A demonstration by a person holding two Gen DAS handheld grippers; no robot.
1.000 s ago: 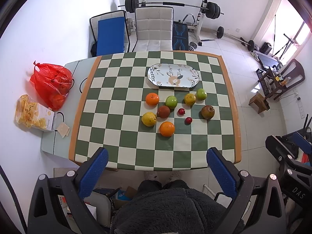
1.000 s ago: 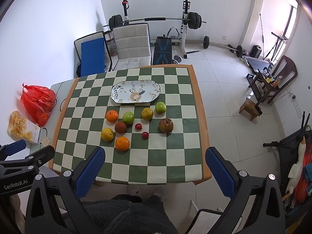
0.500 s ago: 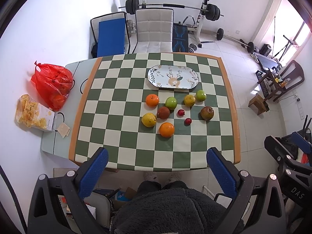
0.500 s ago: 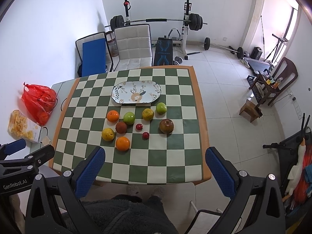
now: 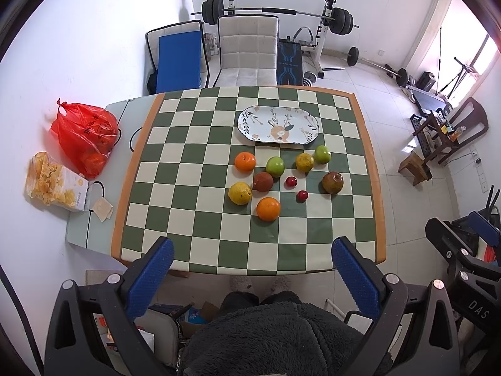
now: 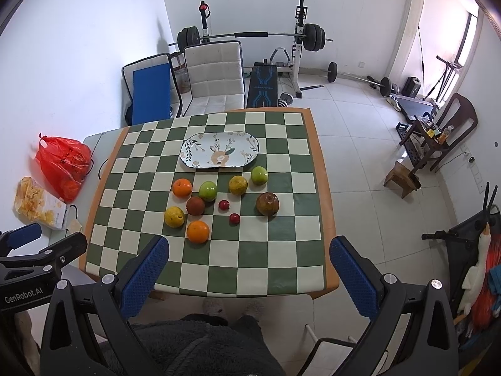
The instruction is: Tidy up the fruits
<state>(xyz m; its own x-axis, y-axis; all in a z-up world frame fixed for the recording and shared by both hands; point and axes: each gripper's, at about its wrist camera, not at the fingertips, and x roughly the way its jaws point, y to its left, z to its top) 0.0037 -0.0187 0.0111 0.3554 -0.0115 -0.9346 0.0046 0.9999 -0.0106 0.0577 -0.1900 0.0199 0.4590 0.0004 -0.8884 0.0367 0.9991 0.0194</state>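
Note:
Several fruits lie loose in the middle of a green-and-white checkered table (image 5: 194, 219): two oranges (image 5: 268, 208), two green apples (image 5: 275, 166), yellow citrus fruits (image 5: 239, 193), a brown pomegranate (image 5: 332, 182) and two small red fruits (image 5: 291, 181). Behind them sits an oval patterned plate (image 5: 278, 124) (image 6: 219, 153) with nothing on it. My left gripper (image 5: 252, 266) and right gripper (image 6: 249, 263) both hover high above the table's near edge, open and holding nothing. The nearest orange (image 6: 197, 231) lies closest to both.
A red plastic bag (image 5: 83, 134) and a snack box (image 5: 54, 183) rest on a grey side surface left of the table. Two chairs (image 5: 247, 50) and a weight bench stand behind. A person's dark fleece clothing (image 5: 275, 338) fills the bottom of both views.
Both views have shifted slightly; the table appears a little lower in the frames. No fruit has moved and both grippers stay open.

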